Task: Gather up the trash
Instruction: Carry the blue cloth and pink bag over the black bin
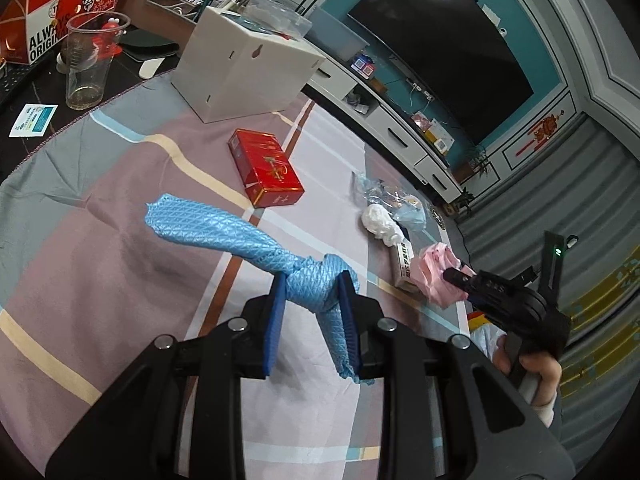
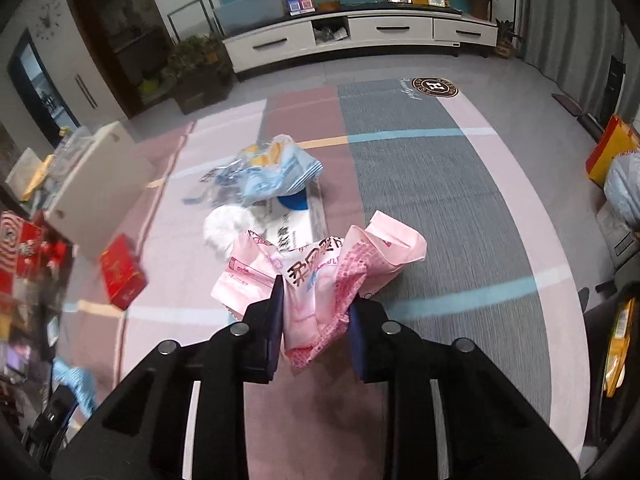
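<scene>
**Both hand-held grippers clamped on trash**

Left hand-held gripper [image 1: 314,292], low centre of the left wrist view: blue pads pressed together on a knotted light-blue textured plastic bag [image 1: 256,240], with the knot right between the pads and the long free end stretching up and left over the striped pink, grey and cream cloth [image 1: 100,216] on the counter.

Right hand-held gripper [image 2: 316,300], low centre of the right wrist view: clamped on a crumpled pink printed plastic wrapper [image 2: 320,268], bunched between the blue pads and fanning out above them. Same pink wrapper also visible at the right edge of the left wrist view, at the tip of the other black tool.

Still lying on the cloth, centre of the right wrist view: a crumpled clear and pale-blue plastic packet [image 2: 268,172], a white wad of tissue [image 2: 224,228] just below it, and a flat printed white packet [image 2: 296,224] touching both.

Further left: a red rectangular cardboard box [image 1: 266,166] lying flat, and beyond it an upright white cardboard box [image 1: 240,68]. Upper left: a clear plastic cup [image 1: 90,60] standing off the cloth.
</scene>
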